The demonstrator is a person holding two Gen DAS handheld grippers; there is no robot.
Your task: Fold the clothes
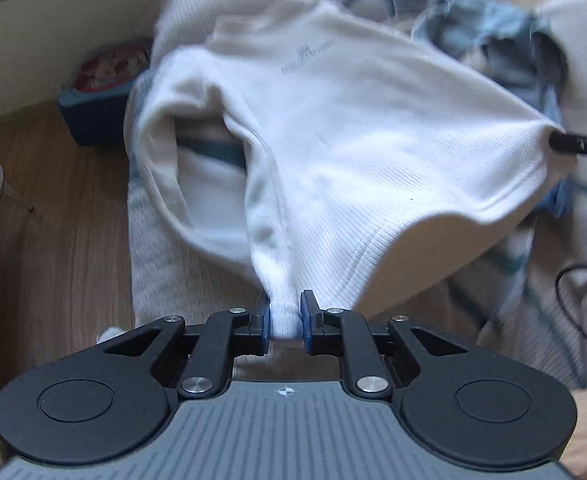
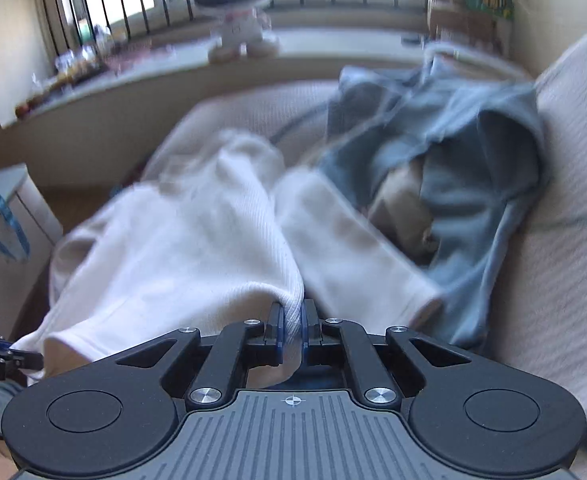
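1. the left gripper (image 1: 285, 322) has its black fingers with blue pads pinched narrowly on a bunched corner of the hem of a white ribbed cotton top with small grey lettering on the chest (image 1: 333, 128).
2. ahead of the left fingers the white top stretches out, lifted and spread, with one sleeve hanging open just to the left of the pinched fold.
3. at the far right of the left wrist view, the tip of the right gripper (image 1: 573, 145) meets the opposite hem corner of the top.
4. the right gripper (image 2: 292, 332) is closed tight on a ribbed edge of the white top (image 2: 181, 240); the cloth fills the gap between its pads.
5. in the right wrist view, the top drapes away forward and to the left of the fingers, one cuffed sleeve lying to their right.
6. beyond and to the right of the right fingers lies a crumpled pale blue garment (image 2: 473, 168), on a cream textured sofa cover (image 2: 565, 200).
7. further ahead, a white astronaut figure with a dark visor (image 2: 235, 12) stands on a window ledge (image 2: 165, 68).
8. left of the left fingers is a wooden floor (image 1: 53, 220), with a dark blue box (image 1: 93, 116) on it; both views are motion-blurred.
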